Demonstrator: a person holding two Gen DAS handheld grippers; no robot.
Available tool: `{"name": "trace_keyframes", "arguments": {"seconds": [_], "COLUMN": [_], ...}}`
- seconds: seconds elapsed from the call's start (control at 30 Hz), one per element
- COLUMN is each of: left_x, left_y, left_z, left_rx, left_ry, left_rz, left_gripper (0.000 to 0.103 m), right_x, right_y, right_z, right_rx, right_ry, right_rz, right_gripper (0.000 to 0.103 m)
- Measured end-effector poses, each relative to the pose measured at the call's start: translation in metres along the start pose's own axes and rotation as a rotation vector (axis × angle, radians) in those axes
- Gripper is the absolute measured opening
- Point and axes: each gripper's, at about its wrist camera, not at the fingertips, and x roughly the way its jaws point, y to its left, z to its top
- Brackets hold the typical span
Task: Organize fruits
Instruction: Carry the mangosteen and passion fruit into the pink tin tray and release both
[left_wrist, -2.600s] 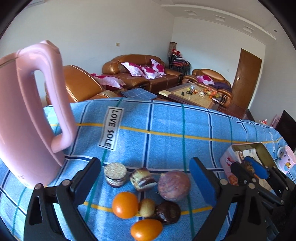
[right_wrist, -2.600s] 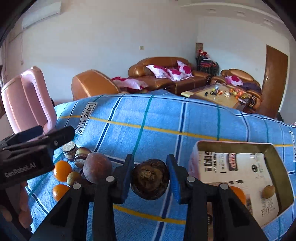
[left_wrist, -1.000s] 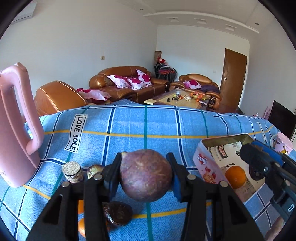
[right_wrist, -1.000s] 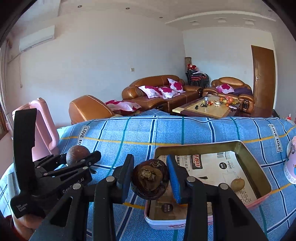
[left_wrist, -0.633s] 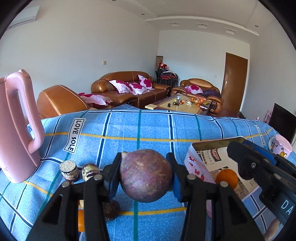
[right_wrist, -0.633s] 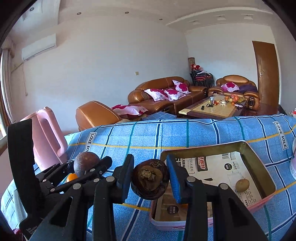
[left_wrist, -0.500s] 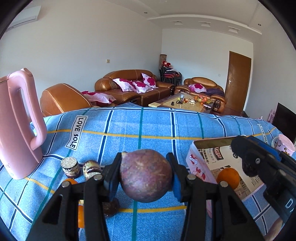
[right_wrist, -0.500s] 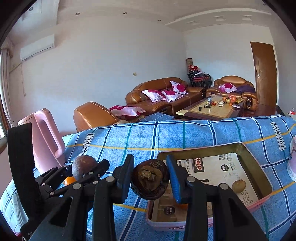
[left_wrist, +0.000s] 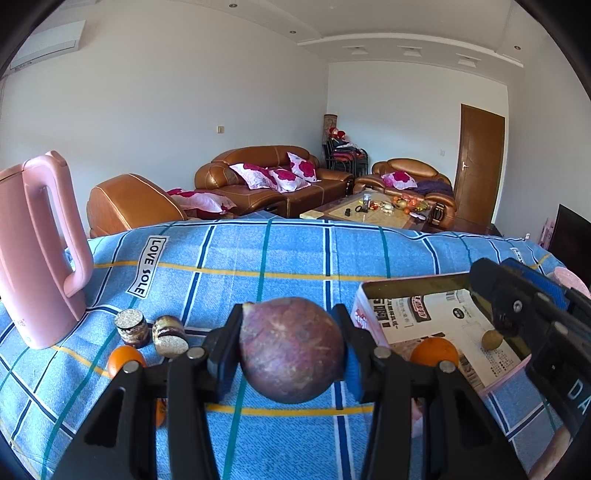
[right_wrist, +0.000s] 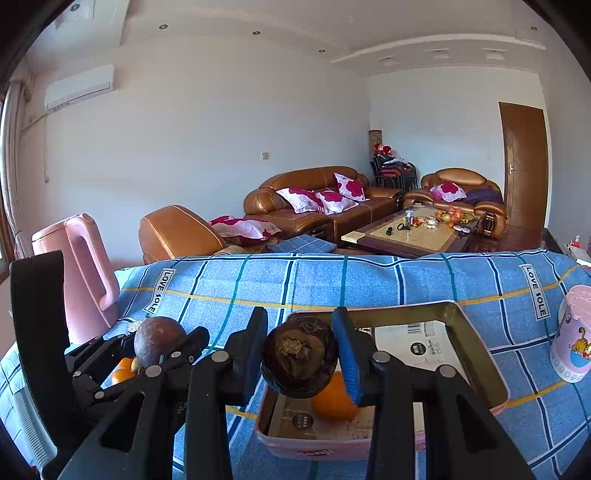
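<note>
My left gripper is shut on a round purple-brown passion fruit, held above the blue checked cloth. My right gripper is shut on a dark brown mangosteen, held over the near left corner of the pink tin box. The box also shows in the left wrist view, lined with printed paper; an orange and a small brown fruit lie in it. On the cloth to the left lie an orange and two small cake rolls.
A tall pink kettle stands at the left of the table. A pink printed cup stands right of the box. Sofas and a coffee table lie beyond the far table edge.
Both grippers have lifted their fruits and moved right toward the box. The right gripper is now over the box's near left corner. The left gripper took hold of the passion fruit earlier.
</note>
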Motion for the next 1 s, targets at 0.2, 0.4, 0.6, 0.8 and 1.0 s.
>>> {"name": "trace_keyframes", "arguments": {"seconds": [0.2, 0.4, 0.6, 0.8, 1.0], "left_x": [0.001, 0.004, 0.009, 0.019, 0.035], "left_y": [-0.019, -0.042, -0.06, -0.083, -0.103], "left_z": [0.001, 0.004, 0.007, 0.01, 0.019], "left_rx": [0.011, 0.036, 0.055, 0.084, 0.099], "left_ry": [-0.004, -0.005, -0.003, 0.019, 0.055], "left_rz": [-0.022, -0.051, -0.078, -0.102, -0.109], "left_gripper": [0.048, 0.048, 0.048, 0.048, 0.048], "right_x": [-0.002, -0.005, -0.005, -0.002, 0.013], "right_y": [-0.023, -0.049, -0.08, -0.103, -0.115], "right_z": [0.003, 0.007, 0.011, 0.012, 0.009], "right_rx": [-0.004, 0.015, 0.056, 0.082, 0.073], "right_ry": [-0.009, -0.02, -0.023, -0.014, 0.026], "right_rz": [-0.039, -0.084, -0.135, -0.179, -0.216], "right_gripper": [0.039, 0.039, 0.039, 0.039, 0.039]}}
